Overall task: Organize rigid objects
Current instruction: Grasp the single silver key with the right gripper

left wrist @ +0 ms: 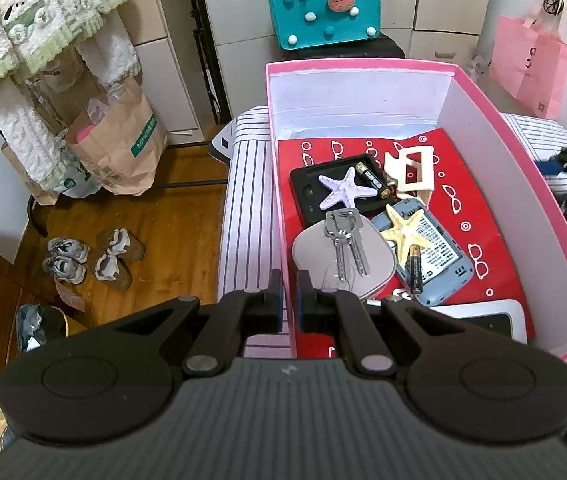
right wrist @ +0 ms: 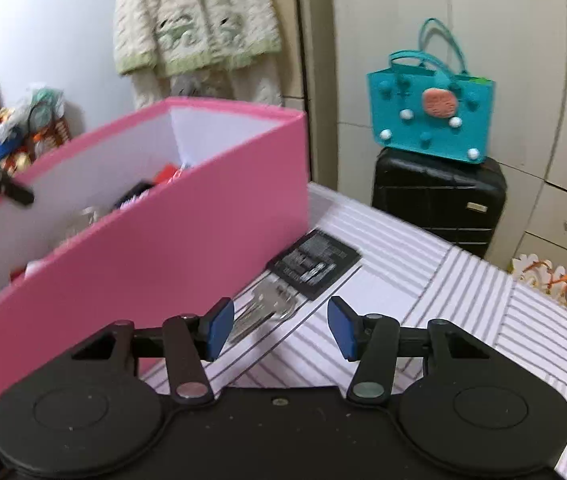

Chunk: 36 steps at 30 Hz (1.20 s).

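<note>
The right hand-held gripper (right wrist: 281, 330) hangs with its jaws apart and nothing between them, low in its own view, above the striped surface (right wrist: 423, 292). Just beyond its left pad lie the keys (right wrist: 263, 308), tight against the foot of the pink box (right wrist: 163, 232), and past them, toward mid-frame, a black card (right wrist: 315, 264) lies flat.

The left hand-held gripper (left wrist: 289, 300) is clenched on the box's near wall at the bottom centre of its view, steadying it. Inside, in the middle of that frame, sit other keys (left wrist: 345, 240), two starfish (left wrist: 341, 192), batteries (left wrist: 375, 180) and a clip (left wrist: 409, 168).

The keys look like the next pick. To do it well, I'd bring the jaws down straddling the bunch, keeping the left pad off the box wall, since the gap there looks narrow. The keys lie flat and may slide, so close low and square before lifting over the rim.
</note>
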Each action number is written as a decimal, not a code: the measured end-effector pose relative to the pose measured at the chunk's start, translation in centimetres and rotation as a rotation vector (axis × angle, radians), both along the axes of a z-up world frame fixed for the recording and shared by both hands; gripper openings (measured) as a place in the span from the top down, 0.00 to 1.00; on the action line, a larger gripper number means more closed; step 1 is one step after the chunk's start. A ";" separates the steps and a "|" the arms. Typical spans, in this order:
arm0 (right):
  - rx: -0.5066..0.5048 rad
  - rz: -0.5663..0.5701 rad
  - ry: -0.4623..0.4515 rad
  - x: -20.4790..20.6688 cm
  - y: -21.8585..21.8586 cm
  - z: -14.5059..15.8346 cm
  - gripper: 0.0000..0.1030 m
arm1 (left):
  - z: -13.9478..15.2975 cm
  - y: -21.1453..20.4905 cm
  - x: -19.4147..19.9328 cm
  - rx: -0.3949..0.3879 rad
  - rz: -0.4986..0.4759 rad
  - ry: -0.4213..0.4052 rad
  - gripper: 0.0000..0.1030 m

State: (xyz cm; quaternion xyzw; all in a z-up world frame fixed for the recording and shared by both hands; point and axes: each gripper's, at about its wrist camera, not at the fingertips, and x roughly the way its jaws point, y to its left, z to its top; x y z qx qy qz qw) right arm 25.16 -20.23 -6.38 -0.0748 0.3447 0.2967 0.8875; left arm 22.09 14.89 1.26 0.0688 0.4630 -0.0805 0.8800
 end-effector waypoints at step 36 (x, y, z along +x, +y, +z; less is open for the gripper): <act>-0.109 -0.025 0.021 0.8 3.0 -0.9 0.94 | -0.7 -0.8 0.3 0.046 -0.029 0.003 0.94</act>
